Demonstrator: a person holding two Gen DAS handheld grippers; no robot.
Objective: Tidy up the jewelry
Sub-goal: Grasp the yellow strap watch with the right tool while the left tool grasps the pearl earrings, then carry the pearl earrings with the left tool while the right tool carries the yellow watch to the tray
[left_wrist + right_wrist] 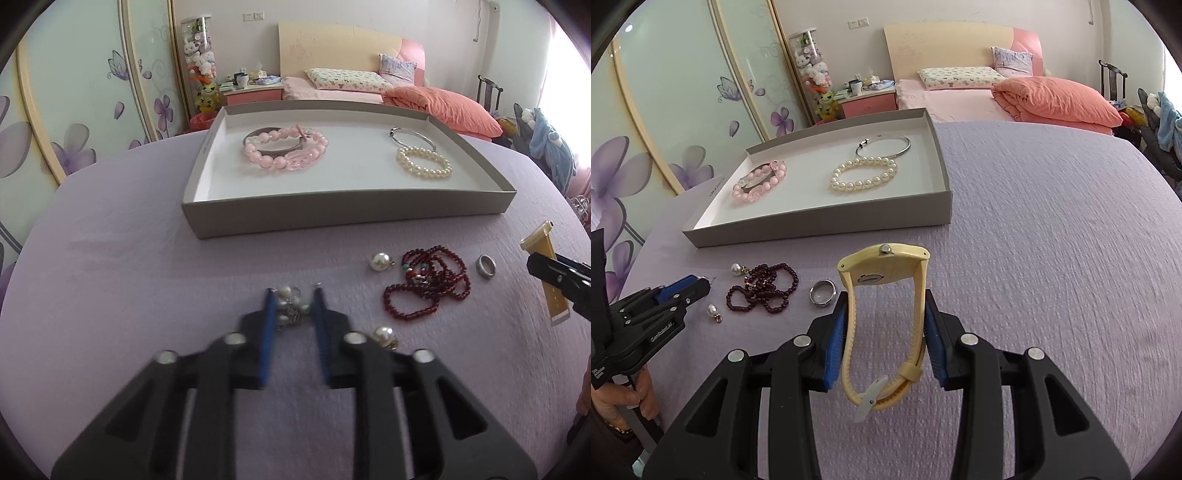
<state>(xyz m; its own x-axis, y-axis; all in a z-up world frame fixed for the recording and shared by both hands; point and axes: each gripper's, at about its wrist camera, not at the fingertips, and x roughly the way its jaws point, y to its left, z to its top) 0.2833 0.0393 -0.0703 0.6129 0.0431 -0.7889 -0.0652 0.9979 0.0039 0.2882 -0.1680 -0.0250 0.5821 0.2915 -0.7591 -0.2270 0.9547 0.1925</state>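
The right gripper (884, 306) grips a yellow watch (882, 317); the left gripper's (293, 295) fingers (268, 314) straddle a pearl cluster (291, 306), not closed, before the tray (332, 218).

I see a matt grey cardboard tray (945, 206) with a white paper-like lining. Purple tablecloth (1052, 258): textured, woven. My right gripper (884, 314) pads look like blue ribbed rubber against a glossy cream plastic watch (882, 273). Pearl bracelet (863, 172) lustrous; bangle (884, 146) and ring (823, 292) polished metal; dark red bead necklace (764, 291) glossy.
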